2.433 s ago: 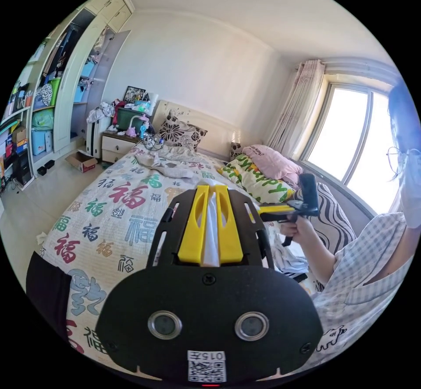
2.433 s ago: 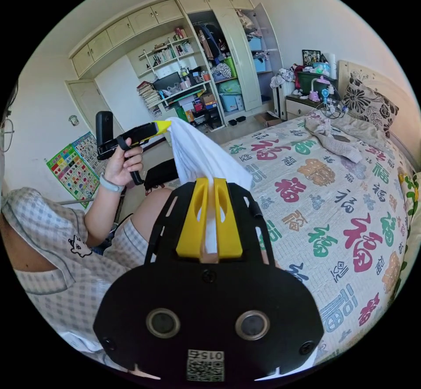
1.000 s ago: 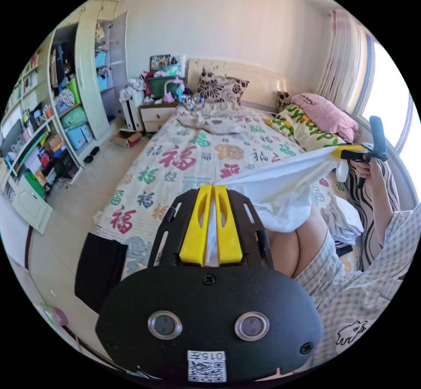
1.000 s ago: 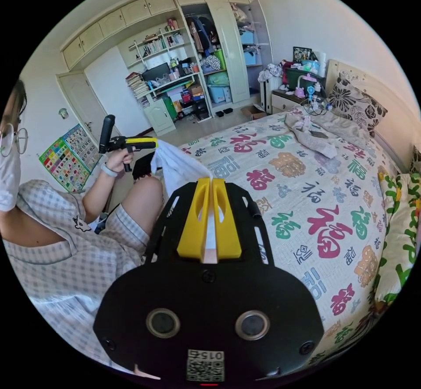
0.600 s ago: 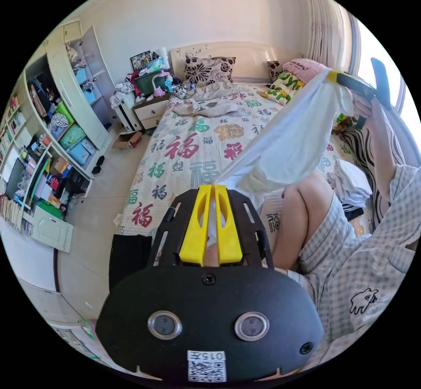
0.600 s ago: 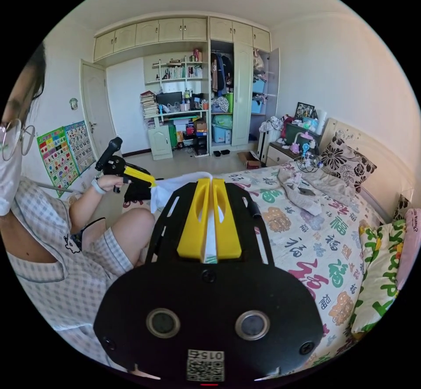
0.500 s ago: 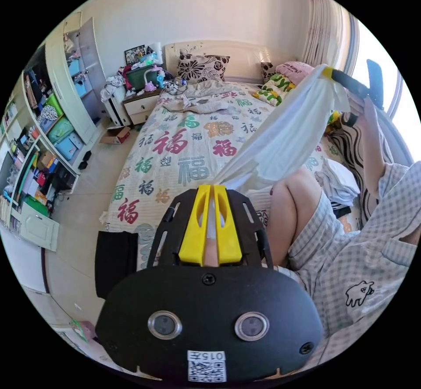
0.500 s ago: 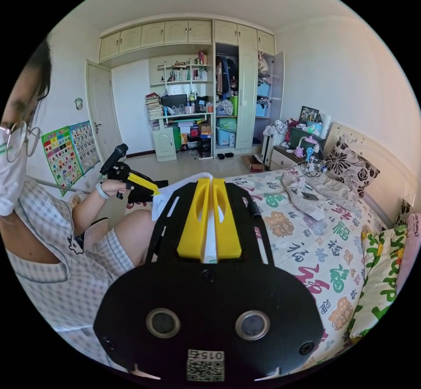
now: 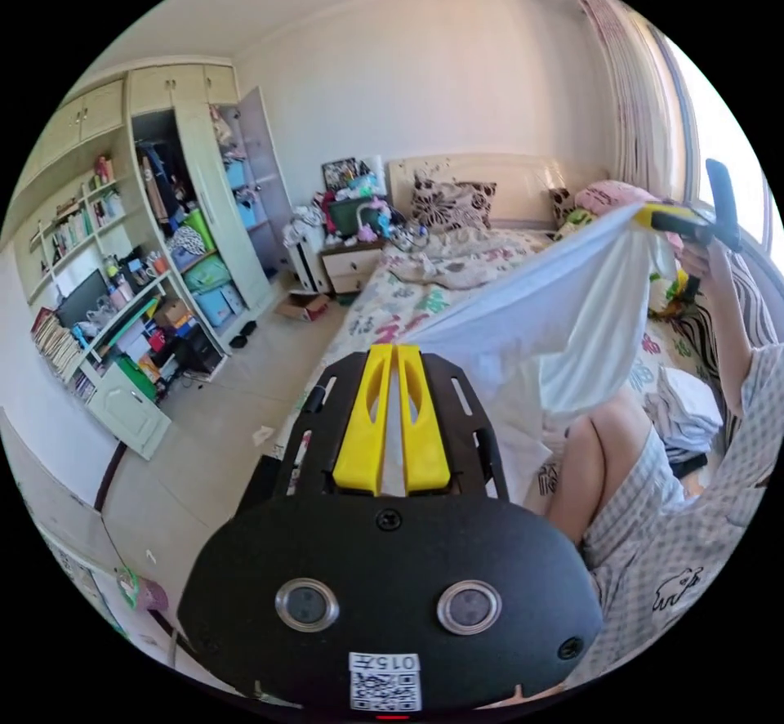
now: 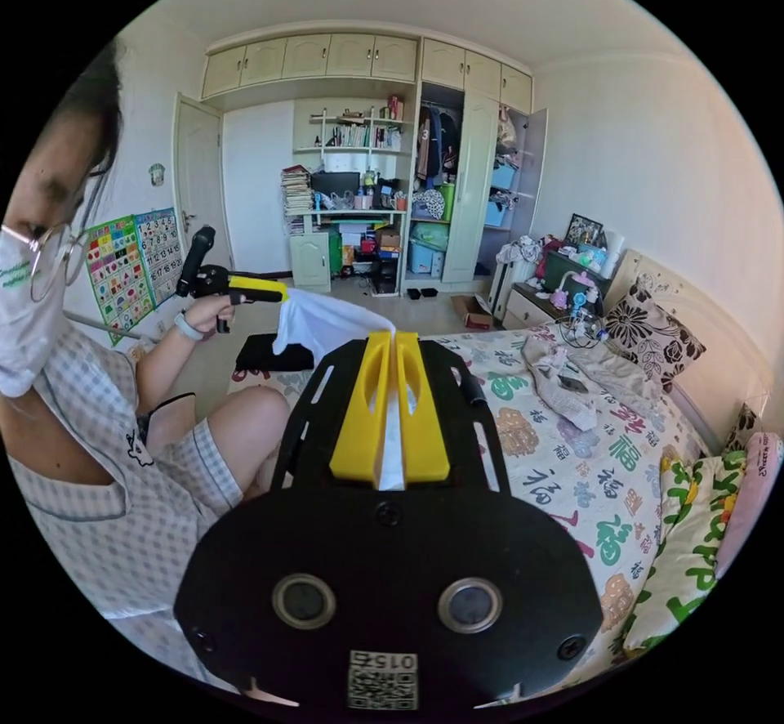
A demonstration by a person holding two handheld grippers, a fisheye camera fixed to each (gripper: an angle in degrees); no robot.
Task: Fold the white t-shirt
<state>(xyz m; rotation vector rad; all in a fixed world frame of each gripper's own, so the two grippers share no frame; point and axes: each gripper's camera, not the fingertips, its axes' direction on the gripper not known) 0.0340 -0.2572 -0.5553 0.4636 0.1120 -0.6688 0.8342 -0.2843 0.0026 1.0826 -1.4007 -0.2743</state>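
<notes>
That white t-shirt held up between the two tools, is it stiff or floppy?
Probably floppy: the white t-shirt sags and drapes between the left tool and the right tool. Likely light too, since thin pinches at its edges hold it up above the bed.

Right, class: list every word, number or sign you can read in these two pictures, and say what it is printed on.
"福": repeated in several colours across the bedspread.
Wall poster: numbers and small pictures, too small to read.
Pillow with green letters: cut off, cannot be read.
</notes>
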